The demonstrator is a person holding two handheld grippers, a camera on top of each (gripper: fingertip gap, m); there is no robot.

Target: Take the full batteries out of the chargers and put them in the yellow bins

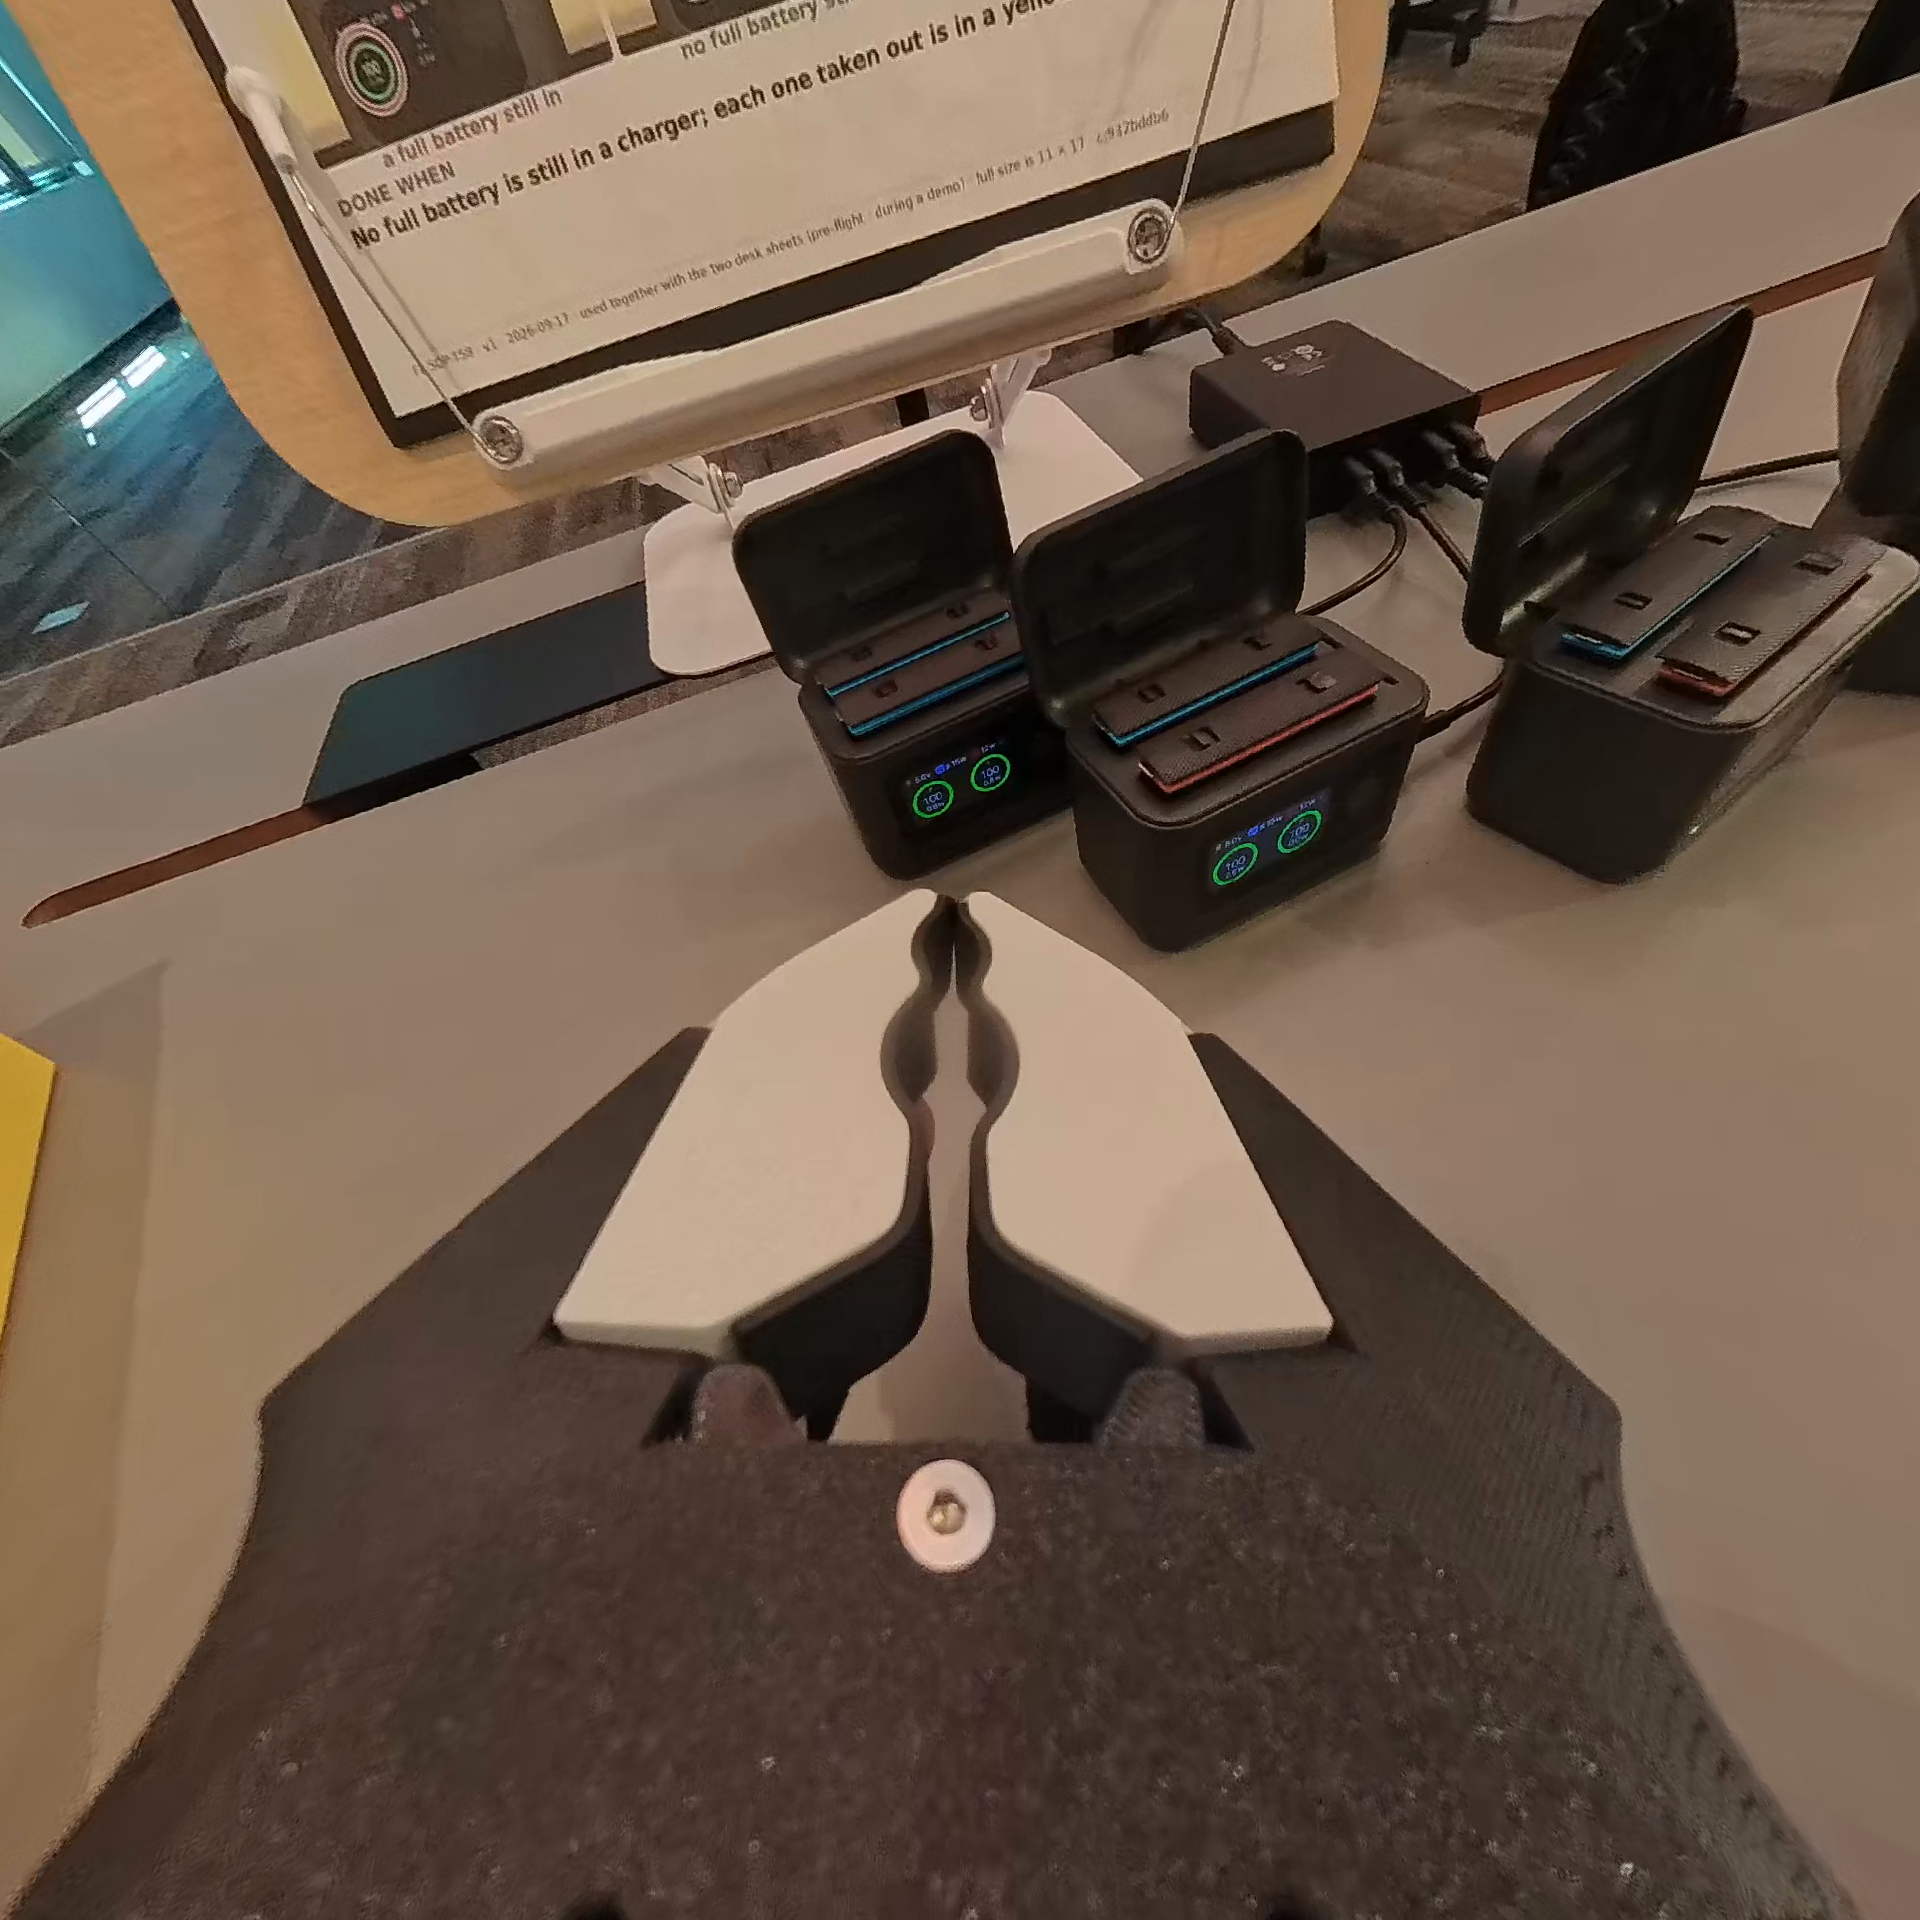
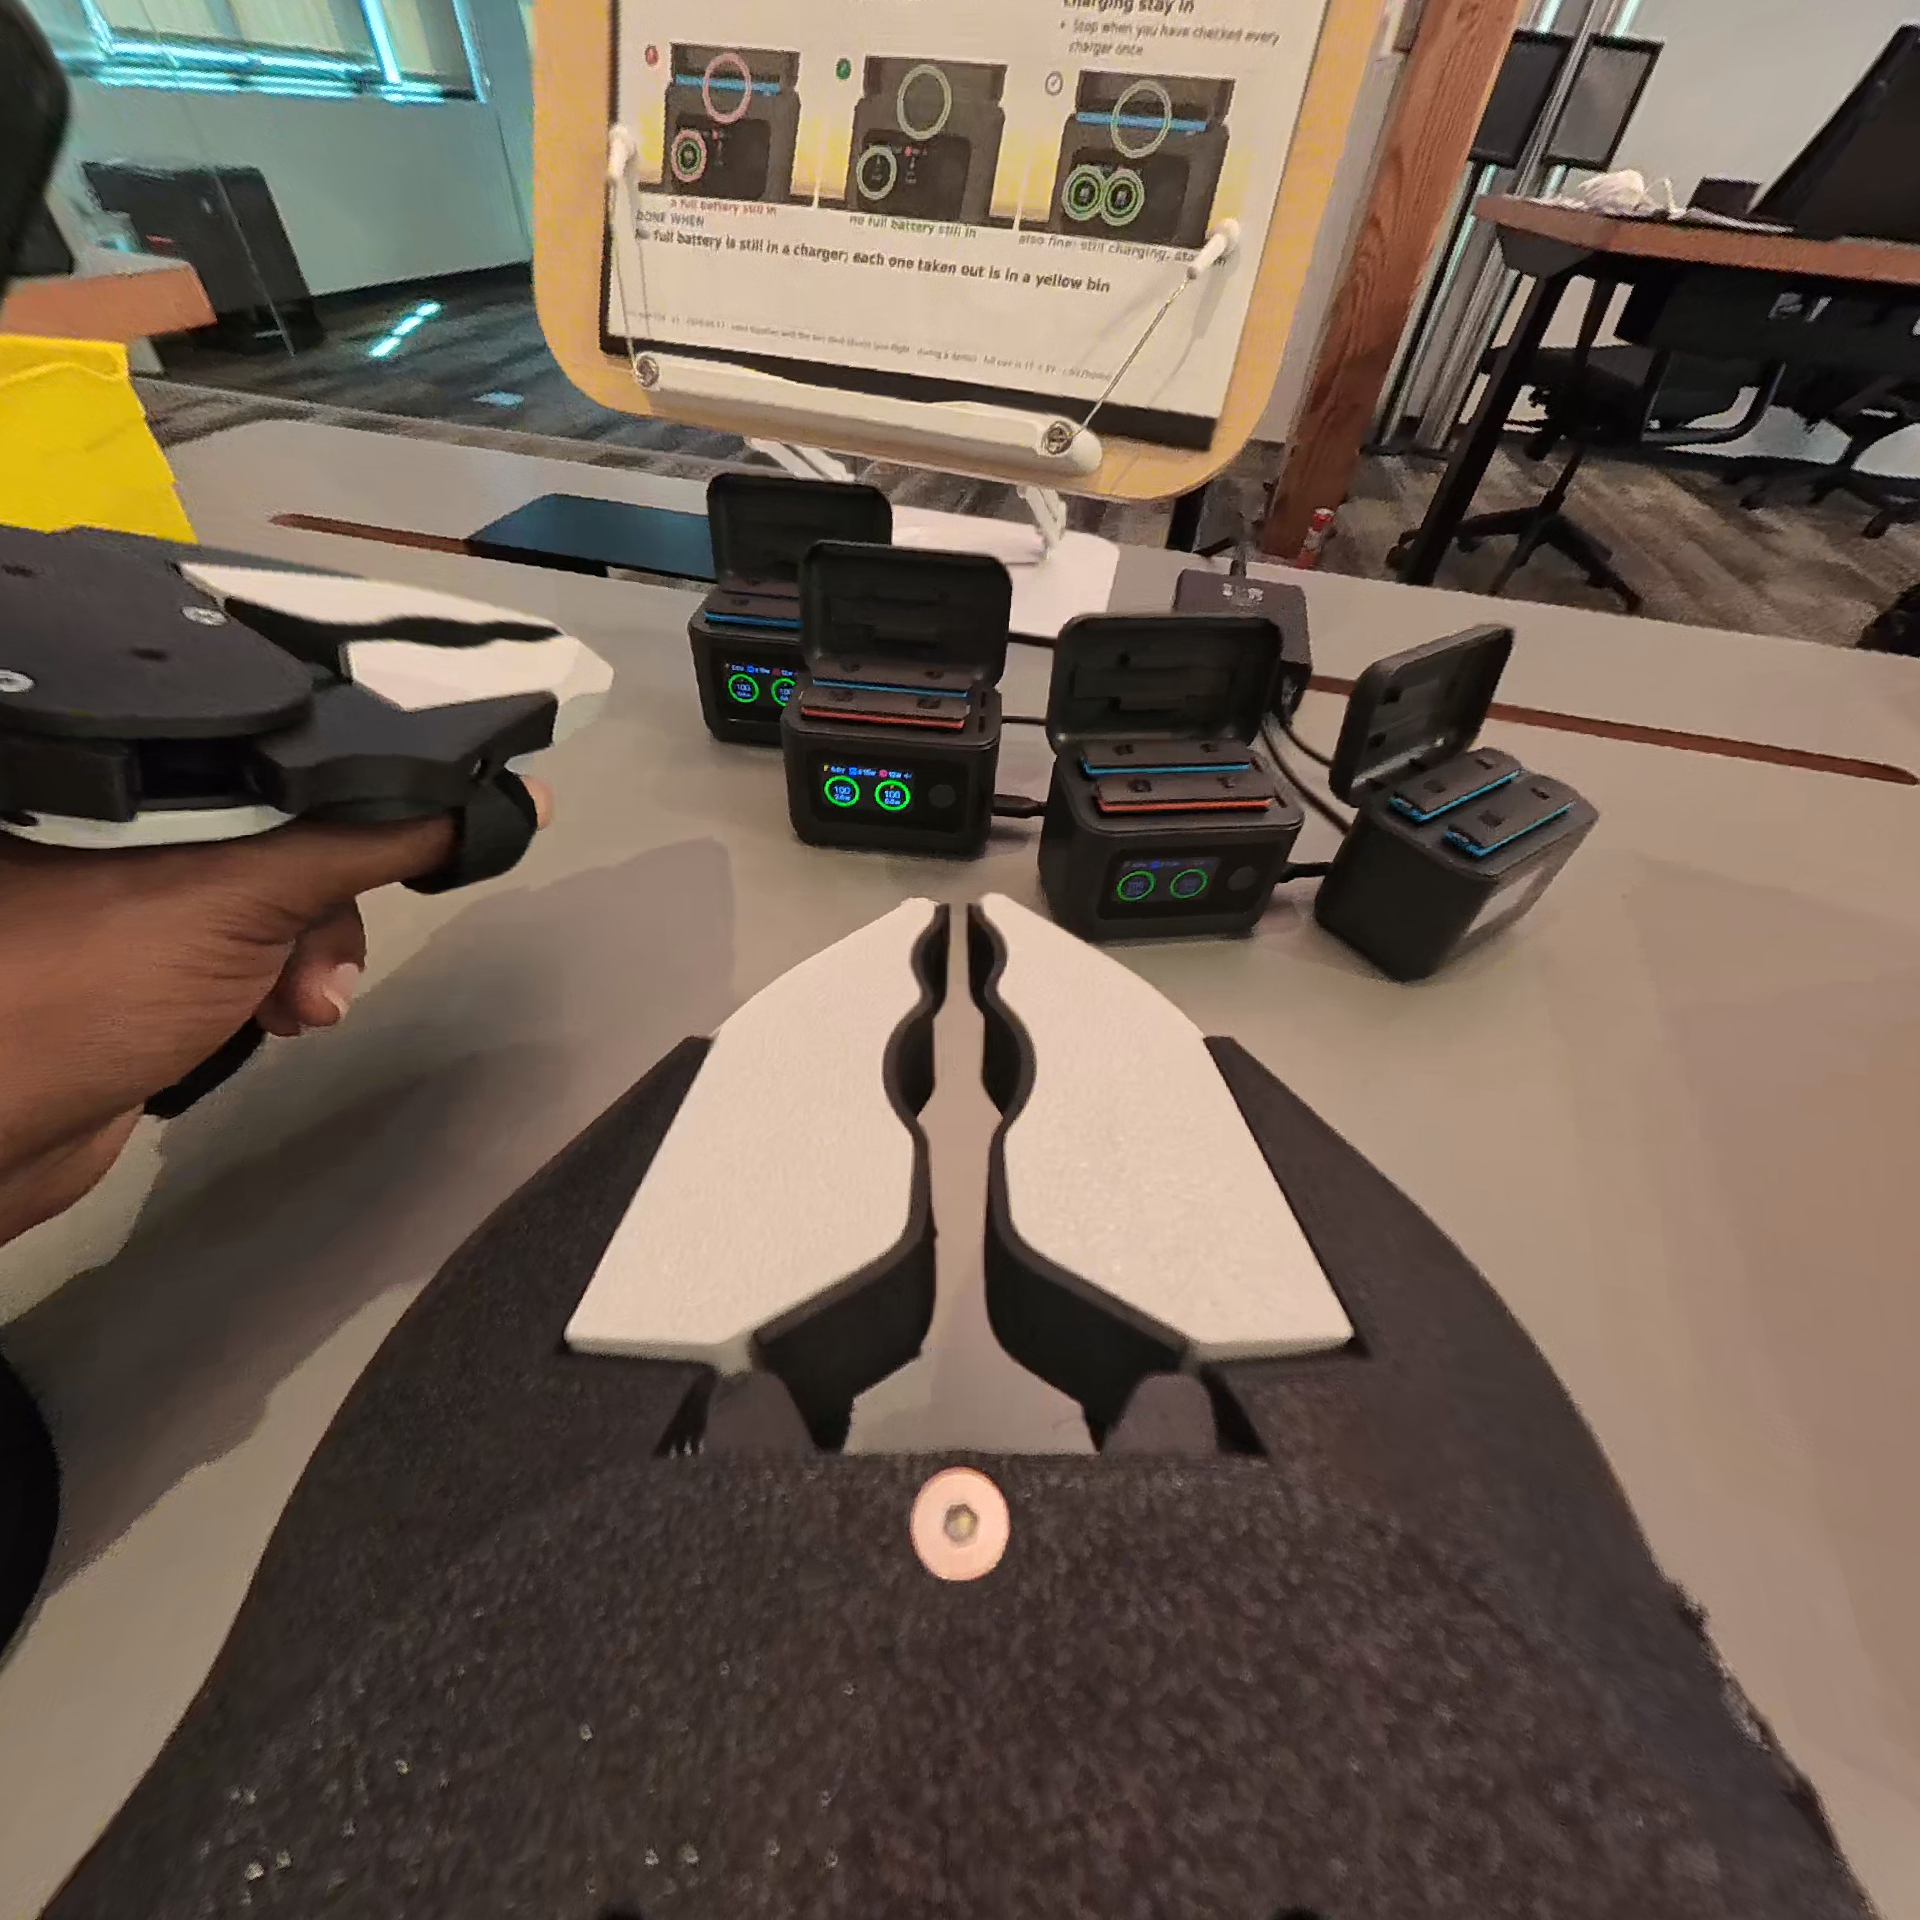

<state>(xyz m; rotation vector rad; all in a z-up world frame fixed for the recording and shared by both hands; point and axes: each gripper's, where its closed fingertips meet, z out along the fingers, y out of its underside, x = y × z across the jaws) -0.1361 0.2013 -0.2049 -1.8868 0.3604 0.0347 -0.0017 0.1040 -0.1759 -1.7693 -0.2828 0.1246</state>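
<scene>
Hovering short of four black open-lid chargers (image 2: pixel 1039 748) holding blue- and red-edged batteries (image 2: pixel 1174 784), left gripper (image 1: pixel 951 909) and right gripper (image 2: pixel 958 909) near-closed, empty; risks: narrow fingers jamming against neighbouring batteries, yellow bin (image 2: pixel 78 447) far left.

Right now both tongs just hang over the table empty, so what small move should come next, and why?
Probably open the right tongs and ease them toward the charger straight ahead. Its lid stands open, two batteries stick up, and green rings glow on its screen. Both tongs are shut and hold nothing.

The yellow bin (image 1: pixel 21 1174) is cropped; charger screens' (image 2: pixel 1162 884) figures unreadable.
</scene>
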